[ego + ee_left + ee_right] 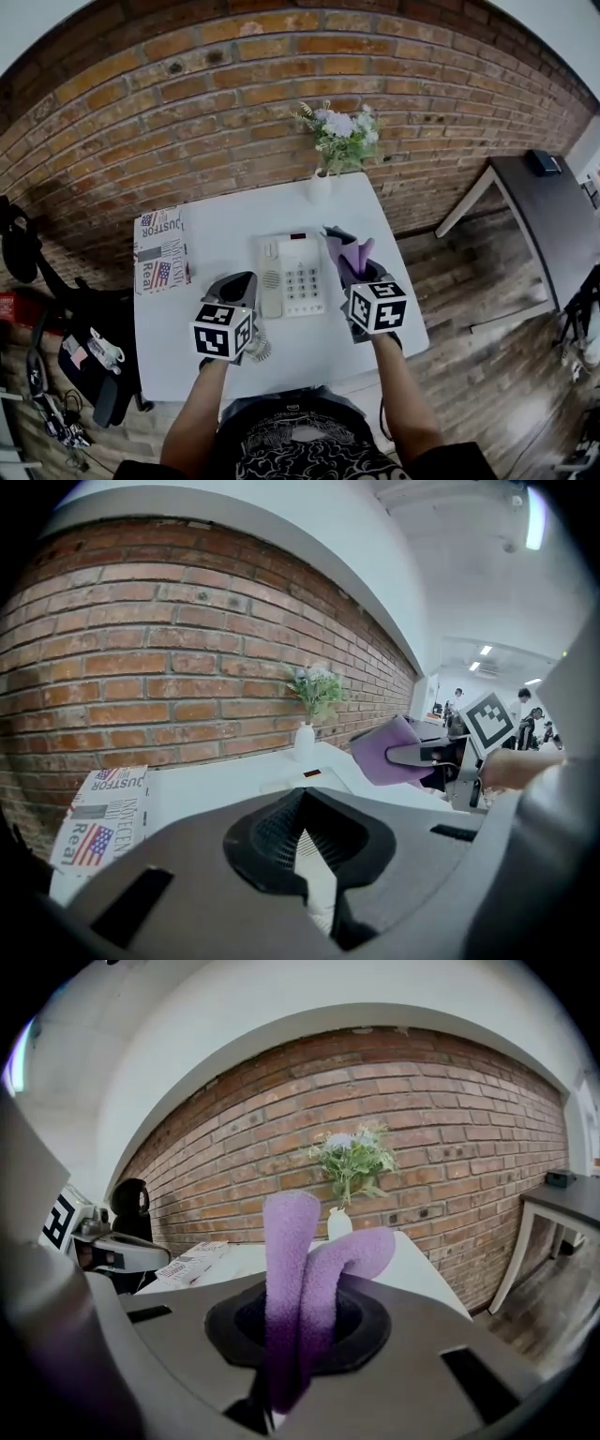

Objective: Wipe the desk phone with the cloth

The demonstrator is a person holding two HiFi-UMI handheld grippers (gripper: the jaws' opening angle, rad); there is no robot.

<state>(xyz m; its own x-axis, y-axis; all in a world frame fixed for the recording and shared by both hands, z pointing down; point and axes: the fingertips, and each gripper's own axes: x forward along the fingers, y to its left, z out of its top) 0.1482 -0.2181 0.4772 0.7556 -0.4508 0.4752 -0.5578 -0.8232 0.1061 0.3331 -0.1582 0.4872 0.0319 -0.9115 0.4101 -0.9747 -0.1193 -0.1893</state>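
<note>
Pinching cloth [286, 1269] in right hand-held gripper [354, 274] just beside desk phone [302, 277]; left hand-held gripper [236, 286] hovering closed, empty; fitting pre-wipe or post-wipe.

A purple cloth [298, 1269] of soft, fuzzy fleece meets the matt dark-grey plastic of the right gripper [349, 251]. The desk phone [292, 275] is smooth pale plastic on a white, matt table [225, 225]. The red brick wall [281, 84] looks rough, the newspaper [161, 249] is printed paper, and the plank floor [450, 281] is dull-sheened wood.
</note>
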